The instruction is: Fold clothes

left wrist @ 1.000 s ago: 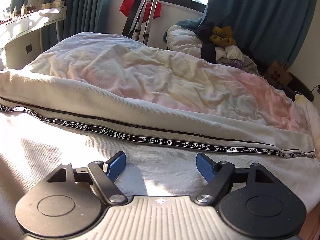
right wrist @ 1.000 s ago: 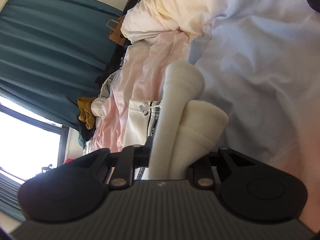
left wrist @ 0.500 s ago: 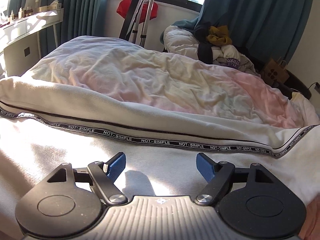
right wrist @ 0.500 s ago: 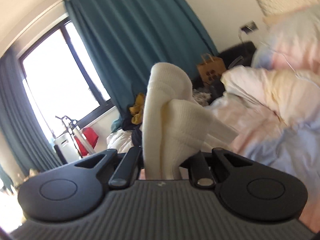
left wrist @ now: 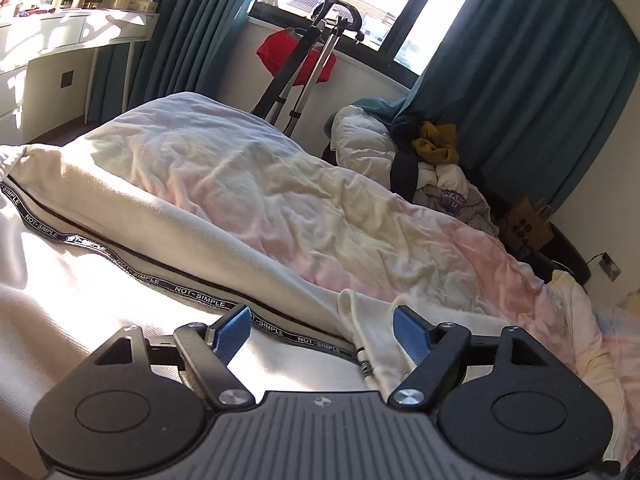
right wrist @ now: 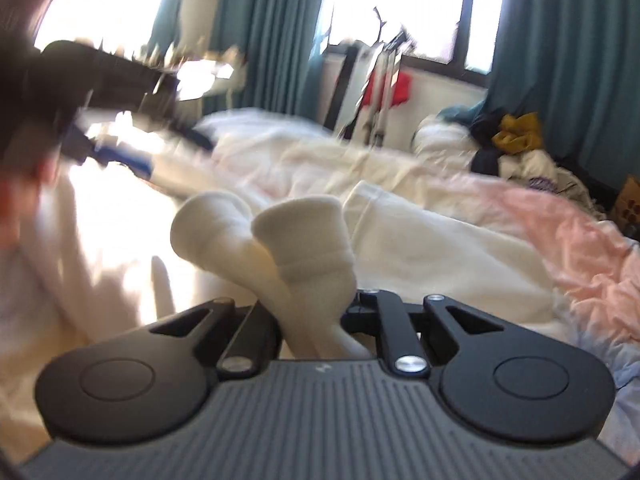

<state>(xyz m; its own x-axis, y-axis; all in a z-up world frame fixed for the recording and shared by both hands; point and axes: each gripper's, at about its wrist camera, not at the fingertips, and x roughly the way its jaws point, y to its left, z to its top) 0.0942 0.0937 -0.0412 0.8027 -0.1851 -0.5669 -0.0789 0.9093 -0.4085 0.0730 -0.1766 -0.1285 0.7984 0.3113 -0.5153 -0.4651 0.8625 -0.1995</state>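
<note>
A cream garment (left wrist: 120, 296) with a black "NOT-SIMPLE" tape stripe (left wrist: 192, 294) lies spread on the bed. My left gripper (left wrist: 320, 336) is open just above it, blue pads apart, with the garment's drawstring end (left wrist: 372, 332) between the pads. My right gripper (right wrist: 310, 320) is shut on a bunched fold of the same cream cloth (right wrist: 296, 240), held up over the garment (right wrist: 440, 256). The left gripper shows blurred at the far left of the right wrist view (right wrist: 120, 152).
A rumpled pink and white duvet (left wrist: 320, 200) covers the bed behind the garment. A pile of clothes (left wrist: 432, 160) lies by the teal curtains. A drying rack (left wrist: 304, 60) stands under the window. A white desk (left wrist: 60, 40) is at the left.
My right gripper has swung the held cloth up and over towards the left gripper's side. The garment's end with the drawstring now lies between the open left pads. The left view has tilted.
</note>
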